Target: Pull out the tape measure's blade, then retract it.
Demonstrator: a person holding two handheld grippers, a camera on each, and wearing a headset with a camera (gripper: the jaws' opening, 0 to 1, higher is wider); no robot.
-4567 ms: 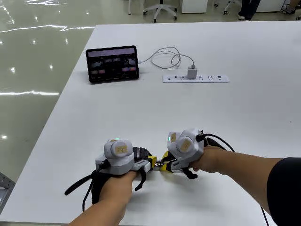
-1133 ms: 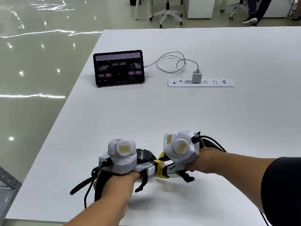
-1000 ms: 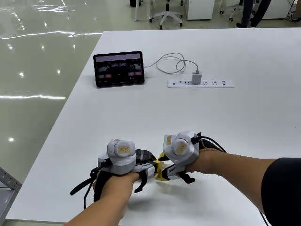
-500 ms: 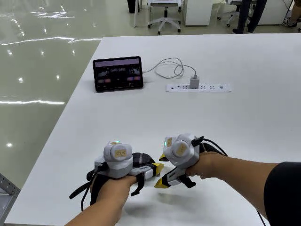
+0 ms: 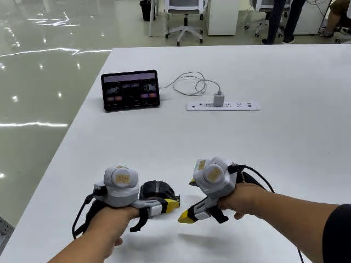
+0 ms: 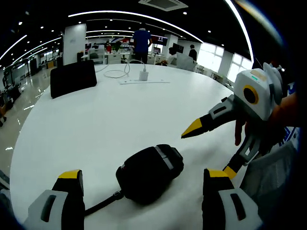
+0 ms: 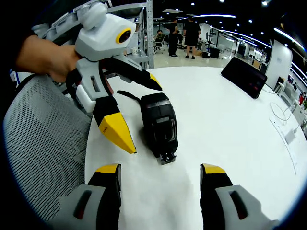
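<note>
White table [image 5: 263,142], wide and mostly bare. At its far side, a dark tablet [image 5: 130,90] propped up and a white power strip [image 5: 222,105] with a plug and looped cable, both well apart from the work. Near the front edge, left gripper [image 6: 143,175] with jaws spread wide, clamping nothing, the tape measure just ahead of them and untouched. Right gripper [image 7: 160,168] likewise spread and empty, aimed at the same spot, tips near the left one's but apart.

Between the two, black tape measure [image 7: 159,122] lying loose on the table, strap trailing toward the left gripper. Smallest of all, the end hook [image 7: 166,157] snug at the case mouth, no blade drawn out.

Judged from that: either all done or not yet begun, impossible to tell which. If not begun, both the pull and the retract left to do.
</note>
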